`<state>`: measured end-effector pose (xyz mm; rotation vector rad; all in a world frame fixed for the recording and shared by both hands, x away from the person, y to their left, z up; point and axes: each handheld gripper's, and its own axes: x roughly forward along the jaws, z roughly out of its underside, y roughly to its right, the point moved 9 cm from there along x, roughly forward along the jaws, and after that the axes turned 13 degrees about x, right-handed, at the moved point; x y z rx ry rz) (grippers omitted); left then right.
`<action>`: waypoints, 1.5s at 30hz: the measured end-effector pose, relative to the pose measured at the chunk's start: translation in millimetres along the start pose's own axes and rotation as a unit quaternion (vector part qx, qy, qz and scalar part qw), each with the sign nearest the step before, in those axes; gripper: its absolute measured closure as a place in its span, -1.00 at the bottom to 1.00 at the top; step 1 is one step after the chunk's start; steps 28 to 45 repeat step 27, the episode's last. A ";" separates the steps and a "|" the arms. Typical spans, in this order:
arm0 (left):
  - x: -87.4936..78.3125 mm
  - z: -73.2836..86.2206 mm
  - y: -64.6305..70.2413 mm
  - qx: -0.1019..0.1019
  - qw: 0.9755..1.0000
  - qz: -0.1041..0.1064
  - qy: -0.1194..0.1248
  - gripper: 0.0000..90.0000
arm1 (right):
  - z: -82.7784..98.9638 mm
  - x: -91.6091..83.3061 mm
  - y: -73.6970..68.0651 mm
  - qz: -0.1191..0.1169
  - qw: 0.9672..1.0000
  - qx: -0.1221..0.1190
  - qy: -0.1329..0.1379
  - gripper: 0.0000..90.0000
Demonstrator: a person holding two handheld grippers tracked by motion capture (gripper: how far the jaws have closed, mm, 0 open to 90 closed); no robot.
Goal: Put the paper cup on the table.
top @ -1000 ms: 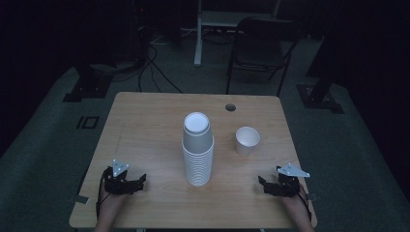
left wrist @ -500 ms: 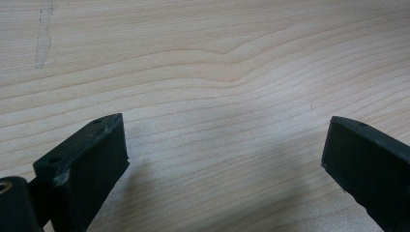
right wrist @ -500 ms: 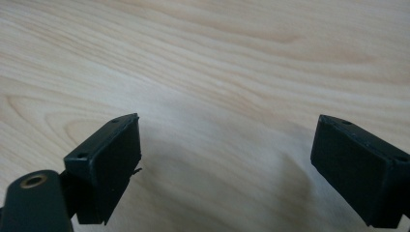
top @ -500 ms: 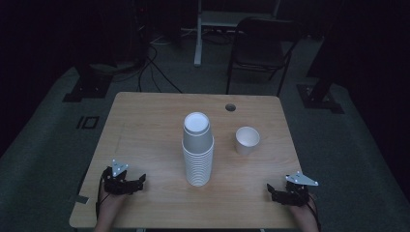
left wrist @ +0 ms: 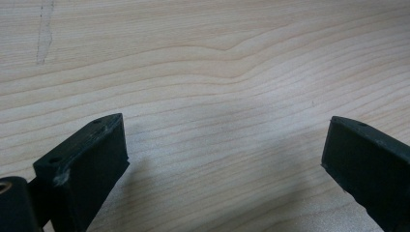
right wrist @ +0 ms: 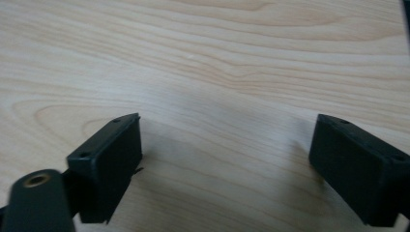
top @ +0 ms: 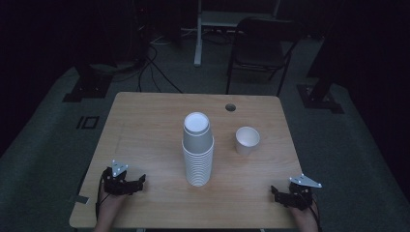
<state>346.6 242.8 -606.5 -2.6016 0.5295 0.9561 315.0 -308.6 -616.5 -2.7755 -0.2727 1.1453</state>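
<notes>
Both grippers, left (top: 126,184) and right (top: 286,196), rest fingers spread wide at the bench (top: 145,121) lower corners, bare wood between them and the centre-frame cup stack (top: 197,151); single cup (top: 247,140) just right.

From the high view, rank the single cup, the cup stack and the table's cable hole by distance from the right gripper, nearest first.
Measured from the right gripper:
1. Single cup, right of centre, up-left of the gripper.
2. Cup stack, mid-table, further left.
3. Cable hole, near the far edge.
</notes>
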 end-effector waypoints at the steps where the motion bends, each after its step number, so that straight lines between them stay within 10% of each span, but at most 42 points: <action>1: 0.1 0.2 0.3 0.001 1.000 0.000 -0.001 -0.94 | -0.1 0.0 0.8 0.003 1.000 0.002 0.001 -0.74; 15: 2.1 1.6 1.6 -0.002 1.000 0.002 -0.012 -0.94 | 0.4 0.5 -1.4 0.002 1.000 -0.003 -0.001 -0.74; 19: 4.6 2.1 5.7 0.031 0.999 -0.016 -0.032 -0.94 | 0.4 0.7 -2.0 0.000 1.000 -0.005 -0.002 -0.75; 45: 5.9 3.7 5.7 0.005 0.999 0.001 -0.038 -0.93 | 0.3 0.9 -2.1 0.000 1.000 -0.005 -0.001 -0.75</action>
